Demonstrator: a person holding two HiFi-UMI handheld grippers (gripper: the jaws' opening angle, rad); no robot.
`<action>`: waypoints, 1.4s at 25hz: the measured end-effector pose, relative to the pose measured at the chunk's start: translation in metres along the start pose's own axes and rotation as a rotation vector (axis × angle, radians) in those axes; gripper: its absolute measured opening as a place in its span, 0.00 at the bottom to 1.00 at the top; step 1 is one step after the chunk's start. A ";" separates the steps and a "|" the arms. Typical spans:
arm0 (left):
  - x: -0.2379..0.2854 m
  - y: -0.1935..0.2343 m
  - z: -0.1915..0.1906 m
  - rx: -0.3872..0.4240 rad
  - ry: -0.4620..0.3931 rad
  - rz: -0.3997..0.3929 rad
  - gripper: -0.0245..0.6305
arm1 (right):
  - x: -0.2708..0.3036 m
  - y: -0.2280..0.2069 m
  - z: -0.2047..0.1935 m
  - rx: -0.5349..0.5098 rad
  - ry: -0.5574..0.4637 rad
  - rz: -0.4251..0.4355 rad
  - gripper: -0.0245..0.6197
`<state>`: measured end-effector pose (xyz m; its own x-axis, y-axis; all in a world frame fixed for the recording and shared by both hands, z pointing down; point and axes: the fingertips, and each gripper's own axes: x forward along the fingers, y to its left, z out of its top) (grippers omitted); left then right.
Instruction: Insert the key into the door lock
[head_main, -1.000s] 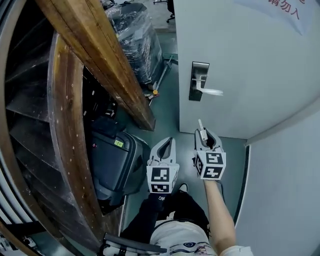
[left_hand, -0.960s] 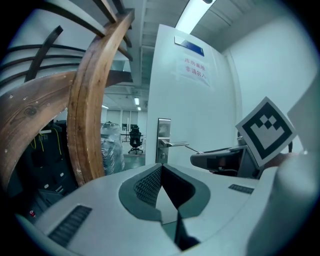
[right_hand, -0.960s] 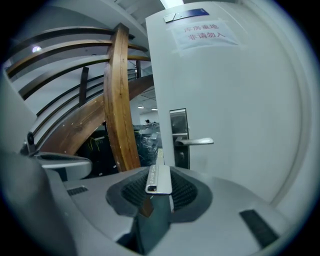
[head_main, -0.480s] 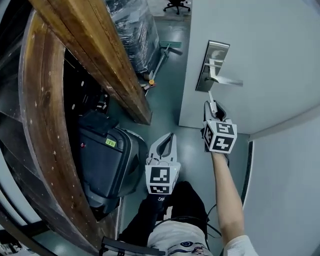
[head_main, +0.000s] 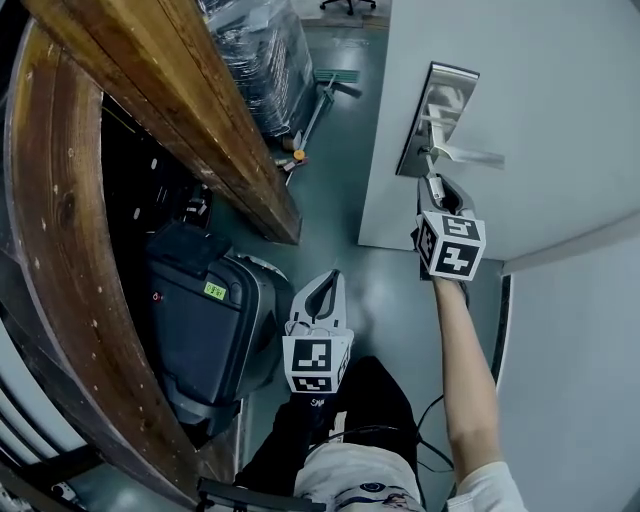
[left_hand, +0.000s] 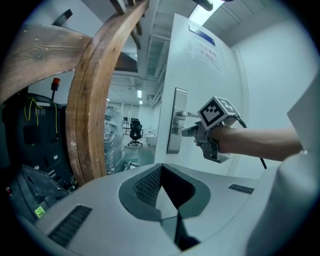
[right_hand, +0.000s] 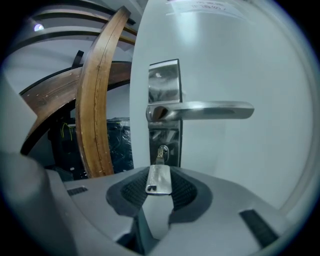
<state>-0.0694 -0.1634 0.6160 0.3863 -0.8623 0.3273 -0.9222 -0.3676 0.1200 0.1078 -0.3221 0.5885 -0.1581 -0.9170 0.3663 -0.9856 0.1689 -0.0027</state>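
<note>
A steel lock plate (head_main: 437, 118) with a lever handle (head_main: 472, 154) sits on the pale door (head_main: 540, 90). Just below the handle, my right gripper (head_main: 436, 186) is shut on a flat silver key (right_hand: 158, 178). In the right gripper view the key's blade points at the keyhole (right_hand: 162, 151) under the handle (right_hand: 210, 110), and its tip reaches the keyhole's face. I cannot tell whether it is inside. My left gripper (head_main: 327, 280) hangs lower, left of the door, with its fingertips together and nothing between them. From the left gripper view the right gripper (left_hand: 192, 131) shows at the lock plate (left_hand: 176, 120).
A big curved wooden beam (head_main: 190, 110) runs down the left. A black case (head_main: 205, 320) stands on the floor beside it, with a wrapped pallet (head_main: 265, 50) and a long-handled tool (head_main: 310, 105) behind. A pale wall (head_main: 570, 330) adjoins the door at right.
My right gripper has carried the key up and forward, from well below the lock plate to just under the handle. The left gripper has sunk a little and stayed shut.
</note>
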 end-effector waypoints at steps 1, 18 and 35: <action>0.001 0.000 0.000 -0.001 -0.001 -0.001 0.04 | 0.002 0.000 0.000 -0.002 0.004 0.000 0.20; 0.006 0.004 -0.005 -0.022 0.009 0.011 0.04 | 0.020 -0.005 -0.003 0.020 0.044 -0.027 0.20; 0.009 0.023 -0.008 -0.037 0.035 0.034 0.04 | 0.046 -0.008 0.015 0.128 0.037 -0.194 0.20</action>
<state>-0.0874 -0.1767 0.6286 0.3547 -0.8610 0.3644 -0.9350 -0.3250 0.1423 0.1072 -0.3713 0.5917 0.0349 -0.9135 0.4053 -0.9972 -0.0584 -0.0457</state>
